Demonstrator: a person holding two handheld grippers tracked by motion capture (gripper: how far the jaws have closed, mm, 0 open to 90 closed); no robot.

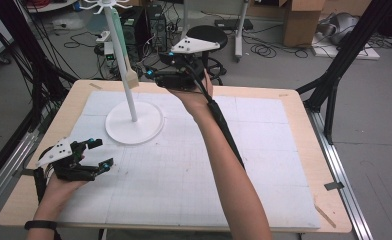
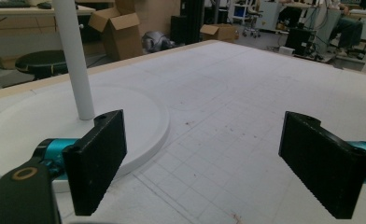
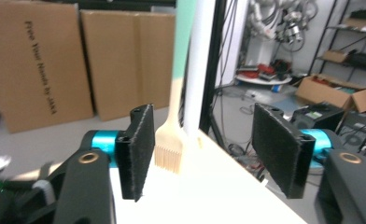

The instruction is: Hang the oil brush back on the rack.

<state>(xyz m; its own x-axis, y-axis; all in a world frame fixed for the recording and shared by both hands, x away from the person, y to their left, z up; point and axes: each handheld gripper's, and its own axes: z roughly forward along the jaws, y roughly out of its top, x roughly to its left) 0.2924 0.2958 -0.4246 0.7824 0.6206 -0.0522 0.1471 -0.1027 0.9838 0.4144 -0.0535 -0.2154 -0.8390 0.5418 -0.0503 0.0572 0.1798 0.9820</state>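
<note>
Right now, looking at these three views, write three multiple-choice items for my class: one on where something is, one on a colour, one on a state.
1. Where does the brush hang?
A. From the top of the white stand
B. Flat on the table
C. In the left gripper

2. What colour is the upper part of the brush handle?
A. Red
B. Pale green
C. Black

3. How do the right gripper's jaws stand?
A. Pressed shut on the brush
B. Apart, brush between them
C. Shut on the pole

Answers: 1 A, the high view shows it dangling beside the pole; 2 B, the handle is mint above and tan below; 3 B, the right gripper view shows gaps on both sides of the bristles.
</note>
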